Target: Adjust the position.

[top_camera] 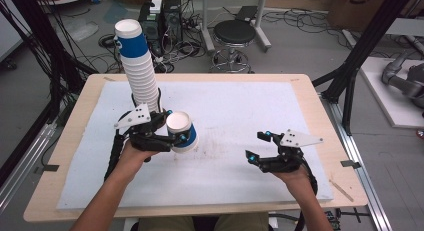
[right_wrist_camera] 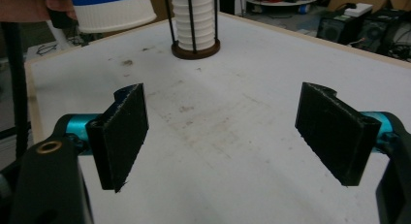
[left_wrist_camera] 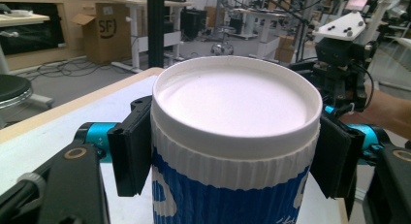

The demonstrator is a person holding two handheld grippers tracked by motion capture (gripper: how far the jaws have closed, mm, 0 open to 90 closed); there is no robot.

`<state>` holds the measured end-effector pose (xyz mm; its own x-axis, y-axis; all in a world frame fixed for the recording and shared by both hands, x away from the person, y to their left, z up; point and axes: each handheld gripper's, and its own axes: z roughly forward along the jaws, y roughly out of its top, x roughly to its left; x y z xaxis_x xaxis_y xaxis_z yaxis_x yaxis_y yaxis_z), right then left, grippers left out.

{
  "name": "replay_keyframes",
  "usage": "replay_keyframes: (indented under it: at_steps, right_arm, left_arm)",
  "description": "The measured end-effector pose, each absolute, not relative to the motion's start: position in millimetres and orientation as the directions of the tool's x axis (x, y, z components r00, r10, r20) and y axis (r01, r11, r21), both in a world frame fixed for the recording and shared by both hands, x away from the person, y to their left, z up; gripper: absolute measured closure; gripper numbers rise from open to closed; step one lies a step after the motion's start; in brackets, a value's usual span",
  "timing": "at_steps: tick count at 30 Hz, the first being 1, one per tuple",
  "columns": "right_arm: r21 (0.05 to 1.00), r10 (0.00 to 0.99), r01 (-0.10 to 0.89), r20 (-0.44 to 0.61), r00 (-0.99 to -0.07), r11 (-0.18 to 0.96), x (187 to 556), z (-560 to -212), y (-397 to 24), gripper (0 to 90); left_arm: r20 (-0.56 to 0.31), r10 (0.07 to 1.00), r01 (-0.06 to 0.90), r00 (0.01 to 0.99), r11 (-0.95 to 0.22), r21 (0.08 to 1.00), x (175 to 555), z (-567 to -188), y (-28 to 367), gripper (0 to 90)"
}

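Forearms are coming in from the bottom edge of the high view, each hand carrying a gripper over the white mat (top_camera: 235, 111) that is covering the wooden table (top_camera: 80, 106). Left gripper (top_camera: 181, 137) is grasping a paper cup (top_camera: 181, 131) by its sides; the cup is tilting toward the camera, showing a white rim and a blue band, and is sitting just right of the tall cup stack (top_camera: 139, 66) standing in a holder near the mat's left rear. Right gripper (top_camera: 259, 147) is hovering well apart at the right, its jaws standing released with nothing between them. Moving to the left gripper view, the cup (left_wrist_camera: 232, 136) is appearing upside down, its recessed white base facing up, with white ribbing below the edge and a blue printed wrap lower down; both black pads (left_wrist_camera: 131, 151) are pressing against its walls, and the other gripper is showing farther off at the right. Turning to the right gripper view, right gripper (right_wrist_camera: 220, 132) is holding its pads (right_wrist_camera: 123, 132) wide over the bare, lightly stained mat (right_wrist_camera: 218, 136); the stack (right_wrist_camera: 195, 20) in its round-based wire holder is standing behind, and the held cup (right_wrist_camera: 114, 10) is hanging at upper left.
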<state>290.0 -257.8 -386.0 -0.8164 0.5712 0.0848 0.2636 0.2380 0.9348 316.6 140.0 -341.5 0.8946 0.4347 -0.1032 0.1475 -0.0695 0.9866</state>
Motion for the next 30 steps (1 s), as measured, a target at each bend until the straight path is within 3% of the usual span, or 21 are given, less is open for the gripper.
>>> replay_keyframes:
  at_steps: [30]
  right_arm:
    - [0.939, 0.325, 0.202, 0.106, -0.940, 0.278, 303, -382, -201, 19.8]
  left_arm:
    - [-0.091, 0.261, 0.131, 0.961, -0.138, 0.982, 319, -347, 87, 28.2]
